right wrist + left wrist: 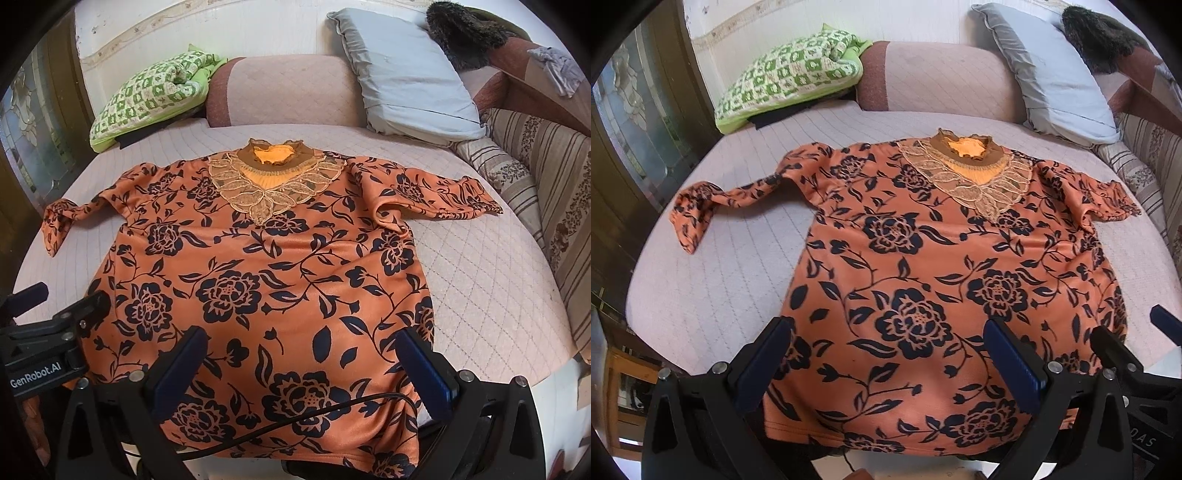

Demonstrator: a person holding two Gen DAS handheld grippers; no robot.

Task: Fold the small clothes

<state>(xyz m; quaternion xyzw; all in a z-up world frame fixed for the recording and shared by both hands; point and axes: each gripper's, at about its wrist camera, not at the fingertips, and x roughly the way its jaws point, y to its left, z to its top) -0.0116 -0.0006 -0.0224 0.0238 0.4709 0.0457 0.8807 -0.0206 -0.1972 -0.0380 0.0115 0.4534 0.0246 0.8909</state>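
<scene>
Orange floral top [923, 258] lay flat, face up on the bed [720, 295]; both sleeves out; left claw [886, 354] and right claw [299, 365] released above hem; fabric looked soft, limp, light; best gripped at hem corners or shoulders

My left wrist camera looks forward between the left gripper [886, 354] fingers, low and near the hem of the orange blouse [923, 258]. My right wrist camera looks the same way from just beside it. Both views share the whole blouse, the bed [480, 266] and the pillows behind.
</scene>
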